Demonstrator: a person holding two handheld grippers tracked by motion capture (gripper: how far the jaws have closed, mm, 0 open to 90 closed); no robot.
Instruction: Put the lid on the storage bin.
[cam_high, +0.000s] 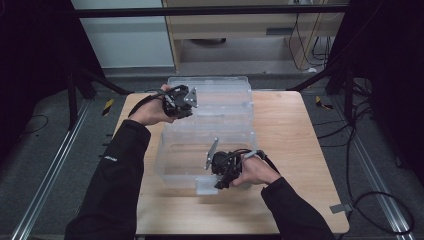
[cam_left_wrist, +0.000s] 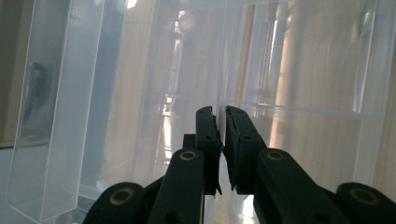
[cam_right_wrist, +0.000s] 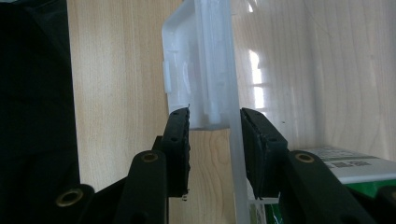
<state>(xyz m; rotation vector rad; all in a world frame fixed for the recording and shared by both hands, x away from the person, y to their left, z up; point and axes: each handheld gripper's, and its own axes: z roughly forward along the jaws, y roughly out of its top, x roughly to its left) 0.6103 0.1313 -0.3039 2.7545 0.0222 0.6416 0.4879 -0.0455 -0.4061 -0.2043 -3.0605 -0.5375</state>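
Note:
A clear plastic box stands on the wooden table with its clear lid swung back behind it. At the lid's left edge my left gripper is shut on the lid. In the left gripper view the jaws pinch a thin clear sheet of the lid. My right gripper is at the box's front wall. In the right gripper view the pads clamp the front wall and its white latch. A green and white pack lies inside the box.
Bare tabletop lies to the right of the box and along the front edge. Black frame bars and cables surround the table. A shelf unit stands behind it.

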